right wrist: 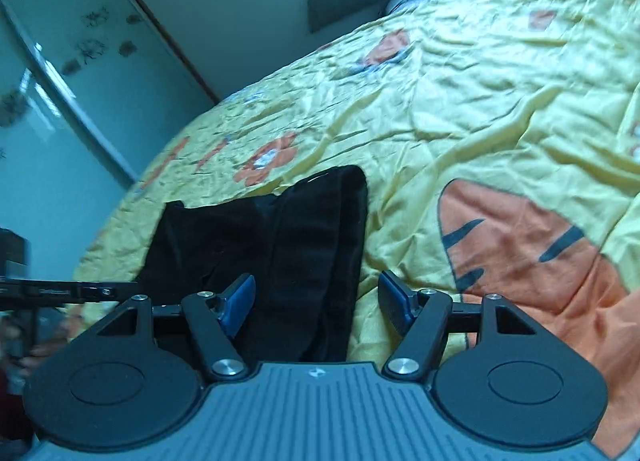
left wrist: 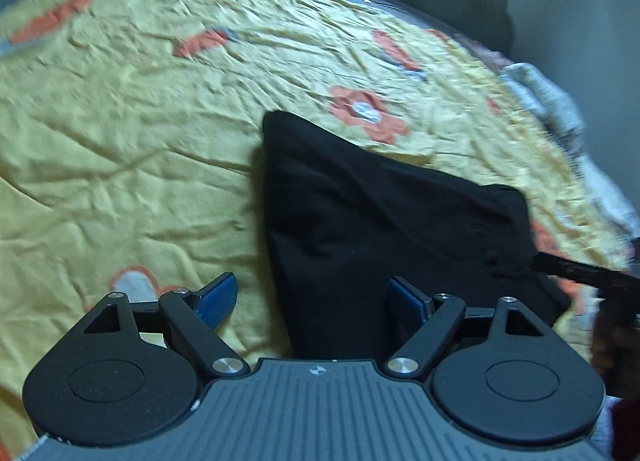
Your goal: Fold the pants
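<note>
Left gripper (left wrist: 310,301) angled downward, blue pads spread, empty, right gripper (right wrist: 316,299) likewise spread above folded black fabric pants (right wrist: 280,237), yellow flowered bedsheet (left wrist: 140,121), no legible writing

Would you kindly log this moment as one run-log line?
pants: folded, on yellow bedspread | left hand-held gripper: open, empty | right hand-held gripper: open, empty

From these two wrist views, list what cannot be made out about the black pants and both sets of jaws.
- Pants: near edge hidden by the left gripper body, left wrist view.
- Pants: near end hidden behind the right gripper, right wrist view; fold layers lost in black cloth and blur.
- Other gripper: cut off by the right edge, jaws unseen.
- Bedspread: pattern smeared by blur.
</note>
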